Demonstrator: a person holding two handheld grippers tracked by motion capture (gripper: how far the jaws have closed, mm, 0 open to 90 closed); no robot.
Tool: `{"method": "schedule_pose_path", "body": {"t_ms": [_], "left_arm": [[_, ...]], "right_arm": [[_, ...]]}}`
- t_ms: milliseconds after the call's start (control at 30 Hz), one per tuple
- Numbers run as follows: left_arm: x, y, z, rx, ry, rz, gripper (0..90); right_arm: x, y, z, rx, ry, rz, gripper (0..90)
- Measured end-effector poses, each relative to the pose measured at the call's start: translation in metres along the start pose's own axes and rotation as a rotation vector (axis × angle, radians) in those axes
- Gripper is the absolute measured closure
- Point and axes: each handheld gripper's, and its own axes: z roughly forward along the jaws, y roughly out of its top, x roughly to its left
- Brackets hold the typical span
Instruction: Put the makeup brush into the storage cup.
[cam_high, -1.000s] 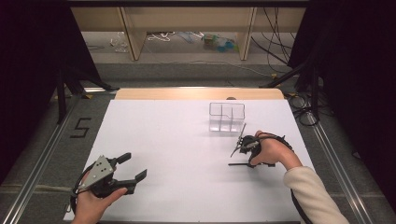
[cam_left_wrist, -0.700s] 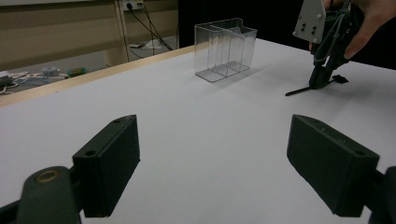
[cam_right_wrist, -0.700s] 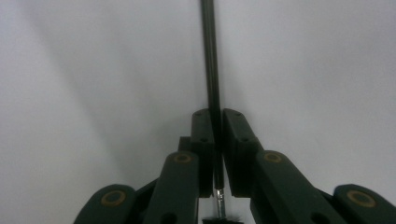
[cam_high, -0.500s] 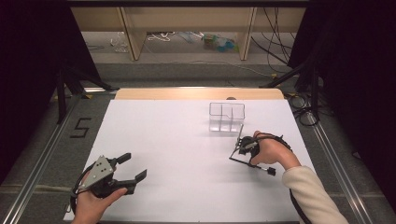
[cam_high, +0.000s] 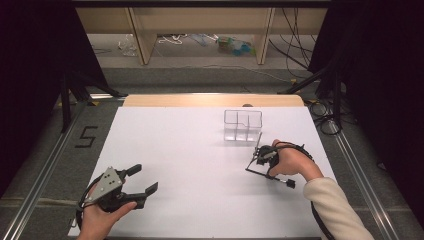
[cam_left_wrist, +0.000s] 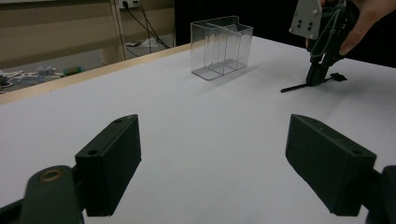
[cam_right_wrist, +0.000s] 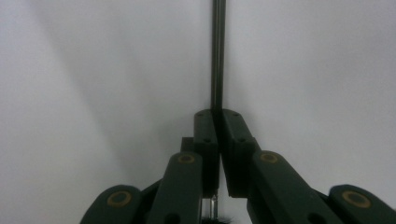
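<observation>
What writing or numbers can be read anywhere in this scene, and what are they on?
"5": a large dark numeral marked on the grey floor to the left of the white table, in the high view.
Nothing else readable: the clear plastic organizer, the grey plate on the left gripper and the thin black tool on the table carry no legible text.
</observation>
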Motion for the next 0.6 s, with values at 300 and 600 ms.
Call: {"method": "schedule_pose_path", "body": {"t_ms": [300, 600], "left_arm": [[0.0, 0.0, 0.001, 0.01, -0.013, 0.024, 19.2], [-0.002, 0.0, 0.002, 0.019, -0.017, 0.008, 19.7]], "right_arm": [[0.004, 0.002, -0.005, -0.012, -0.008, -0.048, 86.1], [0.015, 0.008, -0.014, -0.015, -0.007, -0.118, 86.1]]}}
